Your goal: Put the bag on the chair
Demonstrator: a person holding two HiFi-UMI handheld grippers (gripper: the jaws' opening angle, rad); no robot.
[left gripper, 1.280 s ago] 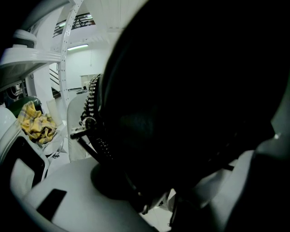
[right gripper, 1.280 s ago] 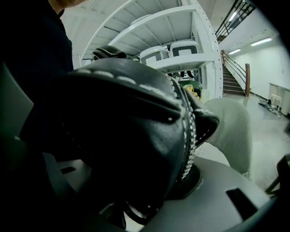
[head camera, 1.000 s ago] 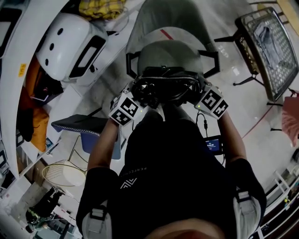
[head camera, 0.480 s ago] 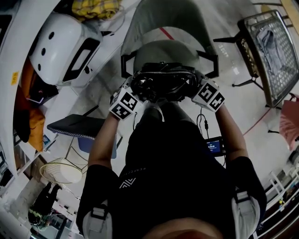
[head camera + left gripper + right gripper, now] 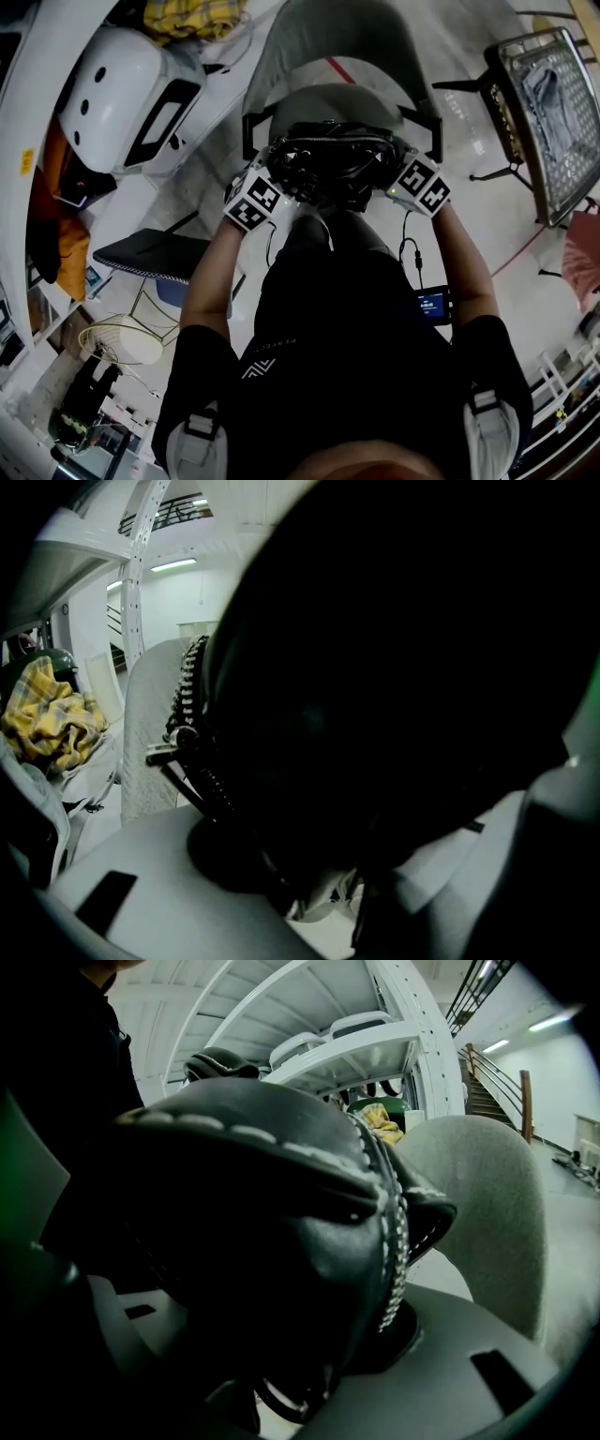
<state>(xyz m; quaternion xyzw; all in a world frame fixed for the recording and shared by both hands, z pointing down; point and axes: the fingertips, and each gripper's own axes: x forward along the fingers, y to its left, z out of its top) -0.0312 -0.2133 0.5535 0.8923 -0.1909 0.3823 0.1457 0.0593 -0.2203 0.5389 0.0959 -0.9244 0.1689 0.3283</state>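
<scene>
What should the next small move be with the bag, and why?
Probably lower the bag straight down onto the chair seat. The left gripper and the right gripper are each clamped on one end of it, and it sits right over the seat. I cannot tell whether it touches yet, so letting go now seems early.

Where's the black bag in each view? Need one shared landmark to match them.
Head view: bag at upper centre.
Left gripper view: bag fills centre and right.
Right gripper view: bag fills centre and left.
Shared landmark: grey chair back, just beyond the bag.
</scene>
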